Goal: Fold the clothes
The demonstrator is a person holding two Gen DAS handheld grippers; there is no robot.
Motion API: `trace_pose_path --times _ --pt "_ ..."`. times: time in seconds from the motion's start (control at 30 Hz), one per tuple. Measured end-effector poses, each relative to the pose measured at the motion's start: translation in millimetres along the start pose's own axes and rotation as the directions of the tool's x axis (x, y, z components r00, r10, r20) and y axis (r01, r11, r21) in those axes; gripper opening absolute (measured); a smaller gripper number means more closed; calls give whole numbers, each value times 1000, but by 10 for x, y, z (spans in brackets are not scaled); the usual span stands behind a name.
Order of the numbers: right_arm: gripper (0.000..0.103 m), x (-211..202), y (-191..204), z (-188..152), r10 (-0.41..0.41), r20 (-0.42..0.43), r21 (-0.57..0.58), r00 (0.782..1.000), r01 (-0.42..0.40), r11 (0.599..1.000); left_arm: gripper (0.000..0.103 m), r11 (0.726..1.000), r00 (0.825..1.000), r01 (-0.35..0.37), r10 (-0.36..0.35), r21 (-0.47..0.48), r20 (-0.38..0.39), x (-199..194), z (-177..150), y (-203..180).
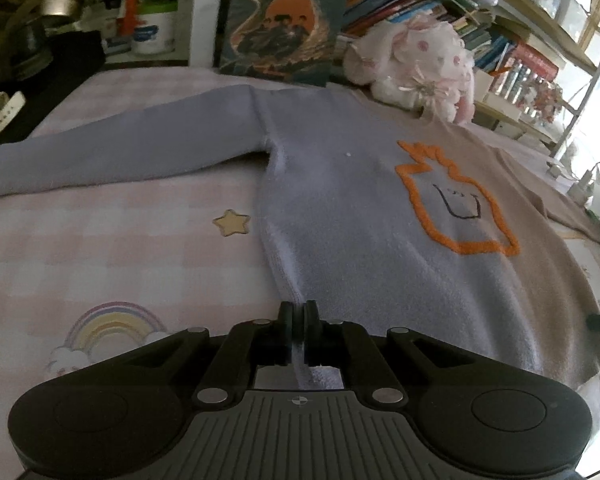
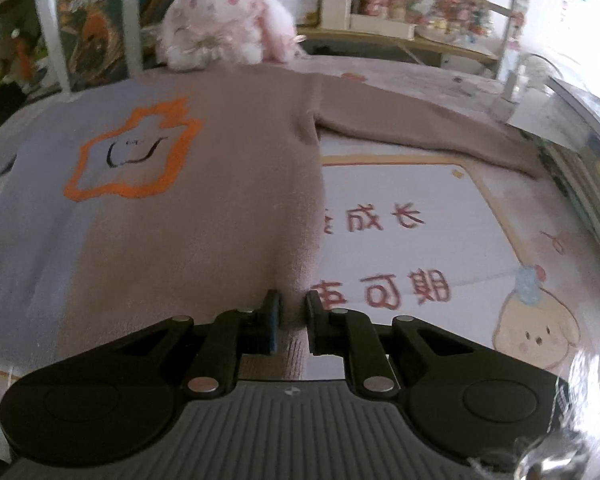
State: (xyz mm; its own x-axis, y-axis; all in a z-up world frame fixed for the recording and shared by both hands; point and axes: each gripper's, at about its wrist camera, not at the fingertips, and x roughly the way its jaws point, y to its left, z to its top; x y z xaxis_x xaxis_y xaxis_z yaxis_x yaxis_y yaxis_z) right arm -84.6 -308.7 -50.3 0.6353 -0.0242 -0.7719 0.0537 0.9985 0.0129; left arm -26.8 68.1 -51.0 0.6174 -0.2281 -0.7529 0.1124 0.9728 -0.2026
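Note:
A two-tone sweater [image 1: 360, 208], lavender on one half and tan on the other, lies flat on the bed with an orange outlined face on its chest. It also shows in the right wrist view [image 2: 204, 184]. My left gripper [image 1: 299, 320] is shut on the lavender bottom hem corner. My right gripper [image 2: 292, 312] has its jaws a little apart, with the tan bottom hem corner between them. The lavender sleeve [image 1: 120, 152] stretches left, the tan sleeve [image 2: 420, 124] stretches right.
A pink checked bedsheet [image 1: 100, 248] with a star and rainbow covers the bed. A fluffy white-pink plush toy [image 1: 416, 64] and a large book [image 1: 284, 20] stand at the far edge. Bookshelves rise behind. A printed mat with red characters [image 2: 400, 240] lies to the right.

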Motion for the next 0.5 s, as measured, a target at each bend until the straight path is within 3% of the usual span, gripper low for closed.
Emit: trace_pose_path --times 0.5 --pt "12 5 20 -34 -17 0 1 1000 17 1000 4 1000 1000 6 -6 -30 13 24 -1 65"
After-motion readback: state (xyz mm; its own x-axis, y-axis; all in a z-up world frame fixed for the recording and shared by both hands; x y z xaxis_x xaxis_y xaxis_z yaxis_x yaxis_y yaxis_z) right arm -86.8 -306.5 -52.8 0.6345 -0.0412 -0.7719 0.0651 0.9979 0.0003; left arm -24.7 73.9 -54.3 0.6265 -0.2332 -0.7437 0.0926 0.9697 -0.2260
